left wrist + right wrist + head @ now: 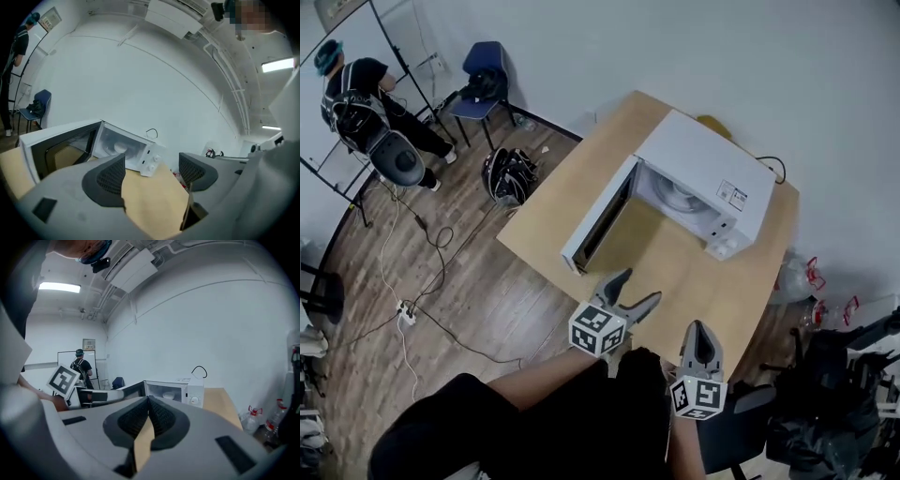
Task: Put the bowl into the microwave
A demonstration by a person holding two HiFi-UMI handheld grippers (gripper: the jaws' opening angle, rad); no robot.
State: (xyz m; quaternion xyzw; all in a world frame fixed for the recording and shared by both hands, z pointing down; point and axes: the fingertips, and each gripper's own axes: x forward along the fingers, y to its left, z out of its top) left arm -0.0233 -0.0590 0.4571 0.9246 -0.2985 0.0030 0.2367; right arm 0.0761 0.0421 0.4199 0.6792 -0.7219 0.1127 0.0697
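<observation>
White walls and a wooden floor with loose cables surround a light wooden table (675,272) in the middle of the frame, which carries a white microwave oven (712,150) with its door (592,223) open. A small white bowl (168,395) sits inside the cavity; it looks stiff, smooth and rather light, perhaps breakable, so the rim seems the best place to hold. Lower middle, the left gripper (639,286) has jaws wide apart and empty, while the right gripper (700,330) has jaws pressed together on nothing

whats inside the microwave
A white bowl sits on the floor of the open microwave. The bowl's contents and the cavity's rear corners are hidden by the walls.
</observation>
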